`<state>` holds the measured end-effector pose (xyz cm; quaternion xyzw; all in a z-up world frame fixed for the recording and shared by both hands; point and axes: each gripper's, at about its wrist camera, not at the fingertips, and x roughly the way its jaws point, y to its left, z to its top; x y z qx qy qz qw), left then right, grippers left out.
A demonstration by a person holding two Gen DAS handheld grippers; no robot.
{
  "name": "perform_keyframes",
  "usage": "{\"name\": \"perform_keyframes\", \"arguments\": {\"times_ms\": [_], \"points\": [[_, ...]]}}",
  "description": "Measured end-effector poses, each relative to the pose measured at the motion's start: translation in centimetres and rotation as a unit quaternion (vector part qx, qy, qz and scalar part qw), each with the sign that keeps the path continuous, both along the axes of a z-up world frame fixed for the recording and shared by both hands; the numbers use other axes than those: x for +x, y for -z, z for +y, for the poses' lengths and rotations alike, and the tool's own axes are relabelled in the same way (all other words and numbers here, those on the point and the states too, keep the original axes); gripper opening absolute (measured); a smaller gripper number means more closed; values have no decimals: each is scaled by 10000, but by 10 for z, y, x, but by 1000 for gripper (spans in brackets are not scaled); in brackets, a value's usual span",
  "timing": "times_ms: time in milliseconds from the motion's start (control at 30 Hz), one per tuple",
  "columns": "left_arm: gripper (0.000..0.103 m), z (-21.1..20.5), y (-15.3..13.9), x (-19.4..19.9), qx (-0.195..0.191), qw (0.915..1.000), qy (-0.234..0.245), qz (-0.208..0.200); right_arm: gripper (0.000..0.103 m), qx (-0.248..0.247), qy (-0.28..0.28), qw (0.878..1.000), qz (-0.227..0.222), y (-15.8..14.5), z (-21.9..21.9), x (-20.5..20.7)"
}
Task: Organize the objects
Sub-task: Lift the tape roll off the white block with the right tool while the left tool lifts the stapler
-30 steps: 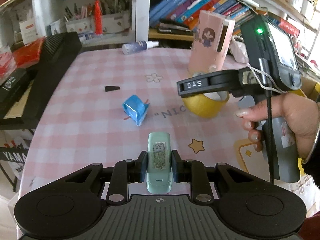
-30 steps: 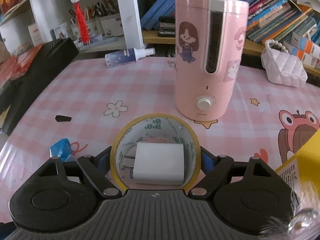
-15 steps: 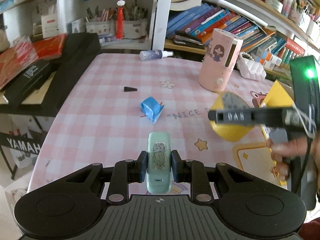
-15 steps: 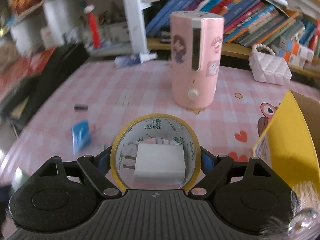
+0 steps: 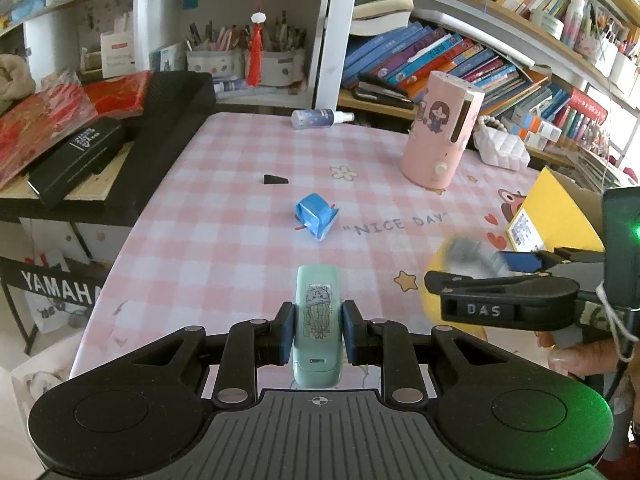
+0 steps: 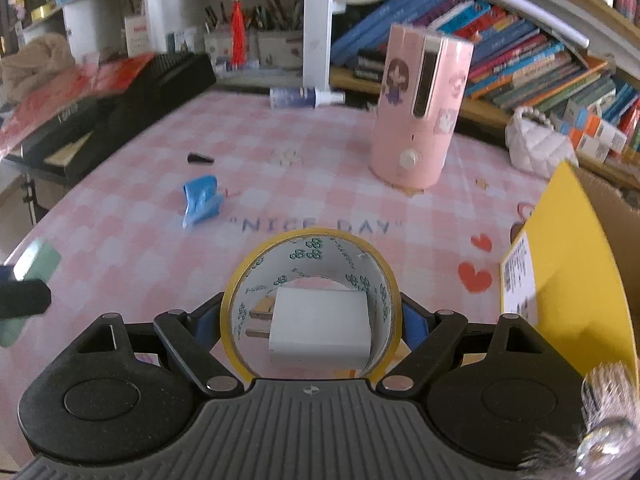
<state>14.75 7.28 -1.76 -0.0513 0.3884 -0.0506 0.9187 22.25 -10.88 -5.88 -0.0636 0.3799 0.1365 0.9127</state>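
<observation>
- Gripping a mint-green case (image 5: 317,316), the left hand-held gripper (image 5: 316,330) has drifted back from the pink humidifier (image 5: 440,136).
- Right hand-held gripper (image 6: 310,320), clamping the tape roll (image 6: 310,264) with a white charger (image 6: 320,326) inside, has swung right of the humidifier toward the yellow box (image 6: 576,264), likely the drop-off.

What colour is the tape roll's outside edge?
Yellow. The tape roll shows best in the right wrist view, held in the right gripper.
</observation>
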Motion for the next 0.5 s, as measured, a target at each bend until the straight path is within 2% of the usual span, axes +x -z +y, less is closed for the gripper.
{"name": "perform_keyframes", "arguments": {"times_ms": [167, 300, 367, 433, 467, 500], "points": [[23, 0, -4, -6, 0, 10000, -14, -84, 89, 388, 86, 9991, -177, -18, -10, -10], [23, 1, -5, -9, -20, 9999, -32, -107, 84, 521, 515, 9967, -338, -29, -27, -16], [23, 1, -4, -9, -32, 9999, -38, -93, 75, 560, 781, 9949, -301, -30, -36, -16], [23, 1, -4, -9, -36, 10000, -32, -83, 56, 603, 965, 9932, -225, -30, -44, -14], [23, 0, -4, -8, -35, 10000, -25, -85, 53, 599, 1009, 9929, -184, -29, -46, -13], [23, 0, -4, -8, -34, 9999, -17, -93, 45, 568, 1024, 9930, -119, -27, -47, -12]]}}
